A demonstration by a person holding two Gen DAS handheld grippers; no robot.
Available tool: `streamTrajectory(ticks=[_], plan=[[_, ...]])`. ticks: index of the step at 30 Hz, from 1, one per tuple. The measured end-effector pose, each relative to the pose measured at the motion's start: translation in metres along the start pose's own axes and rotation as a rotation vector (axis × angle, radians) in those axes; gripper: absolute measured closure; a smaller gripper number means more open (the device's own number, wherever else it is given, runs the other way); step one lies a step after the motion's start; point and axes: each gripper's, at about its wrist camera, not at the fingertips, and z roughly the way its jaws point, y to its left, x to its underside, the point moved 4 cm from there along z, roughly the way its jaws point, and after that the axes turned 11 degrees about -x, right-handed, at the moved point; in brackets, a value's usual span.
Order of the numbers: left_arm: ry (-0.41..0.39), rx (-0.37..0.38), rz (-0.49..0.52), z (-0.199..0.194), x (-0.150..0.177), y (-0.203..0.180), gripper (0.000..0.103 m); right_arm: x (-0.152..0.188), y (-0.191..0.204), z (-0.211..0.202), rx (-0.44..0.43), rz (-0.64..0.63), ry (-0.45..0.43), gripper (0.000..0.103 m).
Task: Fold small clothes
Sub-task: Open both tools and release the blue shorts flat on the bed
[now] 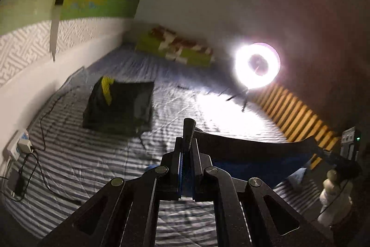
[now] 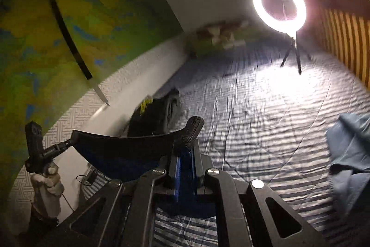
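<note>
The left gripper (image 1: 187,131) has its jaws closed tight on one end of a small dark garment with a blue inside (image 1: 254,152), and the right gripper (image 2: 190,131) pinches the other end the same way, so the cloth hangs stretched in a shallow curve between them, clear above the striped bed sheet (image 1: 92,166). This looks like the lift-and-spread step: the piece is held up by two corners, not yet laid down or folded. The next move probably calls for lowering it flat onto open sheet with the top edge kept taut and both hands level, then bringing one edge over the other. Further out, a black bag with a yellow stripe (image 1: 120,105) sits toward the wall, a lit ring light on a tripod (image 2: 279,6) stands at the far side, a light blue garment (image 2: 351,154) lies at the right, and a charger with cables (image 1: 20,147) rests by the wall; the bag and blue garment limit the free space
</note>
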Motion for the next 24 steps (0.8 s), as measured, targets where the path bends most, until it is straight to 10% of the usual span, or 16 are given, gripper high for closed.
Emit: streamTrajectory(ticks=[9,16,20,24], plan=[[-0.051,-0.028,0.086,-0.058,-0.003,-0.010,0.099,0.002,0.030,-0.034,-0.044,-0.076,-0.022,0.096],[0.166,-0.180,0.102,0.099,0.035,0.014,0.099,0.027,-0.048,0.069,0.084,0.035,0.128,0.096],[0.363,-0.326,0.107,0.200,0.078,0.038,0.082,0.053,-0.100,0.141,0.197,0.089,0.304,0.093],[0.390,-0.411,0.109,0.216,0.103,0.054,0.081,0.080,-0.127,0.143,0.208,0.188,0.343,0.086]])
